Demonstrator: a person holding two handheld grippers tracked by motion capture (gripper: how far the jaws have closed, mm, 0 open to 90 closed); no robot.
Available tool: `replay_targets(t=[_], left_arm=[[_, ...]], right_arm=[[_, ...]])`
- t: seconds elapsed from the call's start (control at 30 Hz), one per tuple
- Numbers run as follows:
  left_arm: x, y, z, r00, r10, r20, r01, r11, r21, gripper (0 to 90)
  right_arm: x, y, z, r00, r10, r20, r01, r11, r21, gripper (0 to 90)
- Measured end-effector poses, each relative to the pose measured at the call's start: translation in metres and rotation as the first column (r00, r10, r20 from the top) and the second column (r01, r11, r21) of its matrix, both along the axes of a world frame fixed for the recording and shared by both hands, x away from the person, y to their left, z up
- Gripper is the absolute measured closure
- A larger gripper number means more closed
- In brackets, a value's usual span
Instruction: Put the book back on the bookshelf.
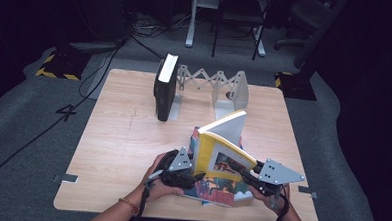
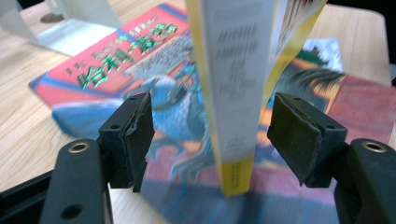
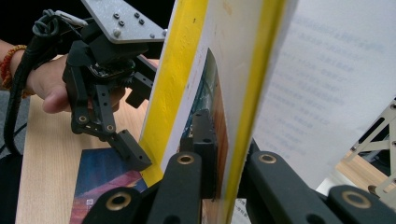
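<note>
A yellow-covered book (image 1: 223, 150) stands upright and slightly open, its lower edge on a colourful book (image 1: 219, 190) that lies flat near the table's front edge. My right gripper (image 1: 235, 168) is shut on the yellow book's cover (image 3: 243, 93) from the right. My left gripper (image 1: 195, 176) is at the book's left. In the left gripper view its open jaws (image 2: 217, 135) straddle the white and yellow spine (image 2: 231, 107), with a gap at each pad. One of its fingers (image 3: 133, 153) reaches the yellow edge in the right gripper view.
A thick black book (image 1: 165, 89) stands upright at the back of the wooden table (image 1: 118, 137), against a white expanding book rack (image 1: 212, 83). A second rack end (image 1: 239, 90) stands behind the held book. Chairs and cables are on the floor beyond.
</note>
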State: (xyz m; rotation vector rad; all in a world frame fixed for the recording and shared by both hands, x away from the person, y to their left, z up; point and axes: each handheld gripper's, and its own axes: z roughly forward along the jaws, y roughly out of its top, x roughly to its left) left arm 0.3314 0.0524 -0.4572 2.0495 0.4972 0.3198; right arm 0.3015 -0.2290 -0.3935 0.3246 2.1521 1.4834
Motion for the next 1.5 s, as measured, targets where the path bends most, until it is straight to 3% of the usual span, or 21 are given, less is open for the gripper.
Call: replay_targets(t=[0.23,0.47,0.73,0.83,0.87,1.1,1.2,1.23,1.27,1.33,1.5], left_arm=[[0.004,-0.006,0.005,0.9995,-0.03,0.007,0.03,0.9984,-0.048,40.7],[0.007,-0.013,0.012,0.9968,-0.074,0.029,0.076,0.9947,-0.069,50.4],[0.007,-0.014,0.019,0.9941,-0.095,0.052,0.101,0.9875,-0.121,59.8],[0.005,-0.013,0.02,0.9934,-0.096,0.062,0.103,0.9871,-0.122,63.8],[0.003,-0.013,0.021,0.9922,-0.099,0.075,0.107,0.9876,-0.115,65.6],[0.001,-0.013,0.021,0.9919,-0.107,0.069,0.115,0.9858,-0.123,71.7],[0.003,-0.011,0.02,0.9929,-0.103,0.06,0.11,0.9844,-0.137,73.1],[0.003,-0.011,0.02,0.9926,-0.107,0.058,0.114,0.9839,-0.138,73.4],[0.003,-0.011,0.02,0.9924,-0.108,0.058,0.115,0.9837,-0.138,73.6],[0.002,-0.012,0.02,0.992,-0.111,0.06,0.118,0.9837,-0.136,73.8],[0.001,-0.012,0.02,0.9927,-0.103,0.061,0.111,0.9839,-0.14,73.4]], right_arm=[[-0.001,0.0,0.0,1.0,0.004,-0.009,-0.004,1.0,0.005,85.9],[-0.001,-0.001,-0.001,1.0,-0.001,0.0,0.001,1.0,0.002,85.1],[0.002,-0.006,-0.002,0.9996,-0.028,-0.002,0.028,1.0,0.002,80.0],[0.003,-0.008,-0.002,0.999,-0.043,-0.003,0.044,0.999,0.006,75.7],[0.003,-0.009,-0.002,0.9985,-0.055,-0.003,0.055,0.998,0.007,73.1],[0.007,-0.017,-0.003,0.9933,-0.115,0.006,0.115,0.993,0.028,59.9],[0.009,-0.02,-0.003,0.9786,-0.204,0.027,0.203,0.978,0.041,52.5],[0.011,-0.021,-0.004,0.9708,-0.239,0.022,0.238,0.971,0.036,49.1],[0.013,-0.022,-0.005,0.97,-0.243,0.005,0.243,0.969,0.036,48.0],[0.017,-0.024,-0.009,0.9745,-0.222,-0.033,0.223,0.974,0.044,46.1],[0.028,-0.017,-0.028,0.9781,-0.174,-0.114,0.173,0.985,-0.013,43.0]])
